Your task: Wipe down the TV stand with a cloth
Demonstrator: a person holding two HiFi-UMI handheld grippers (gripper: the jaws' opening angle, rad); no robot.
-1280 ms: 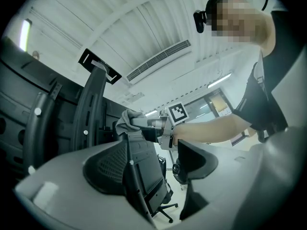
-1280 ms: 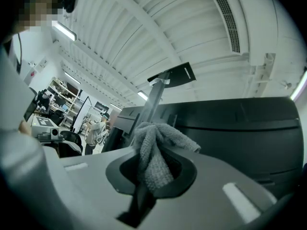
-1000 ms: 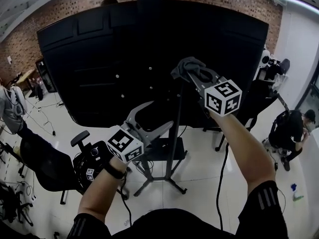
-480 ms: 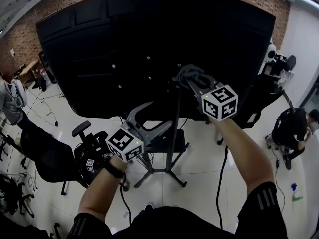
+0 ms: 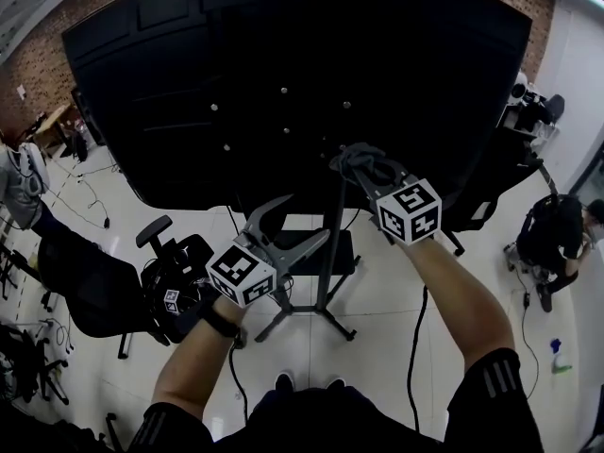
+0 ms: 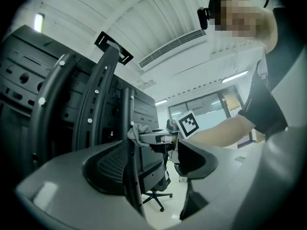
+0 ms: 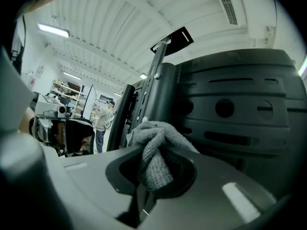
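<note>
Grey terry cloth [image 5: 357,161], bunched, is clamped in the right gripper [image 5: 370,170] just beside the black metal stand post [image 5: 329,253], which runs twelve-to-six. The left gripper [image 5: 286,229] gapes wide at the cloth's eight o'clock.

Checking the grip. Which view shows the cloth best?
The right gripper view: the grey cloth fills the centre, pinched in the right gripper. The head view shows a small bunch; the left gripper view, a distant scrap.

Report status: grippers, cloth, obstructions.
Right gripper shut on grey cloth, up by the stand pole. Left gripper open, lower, at that pole. No obstruction seen.
</note>
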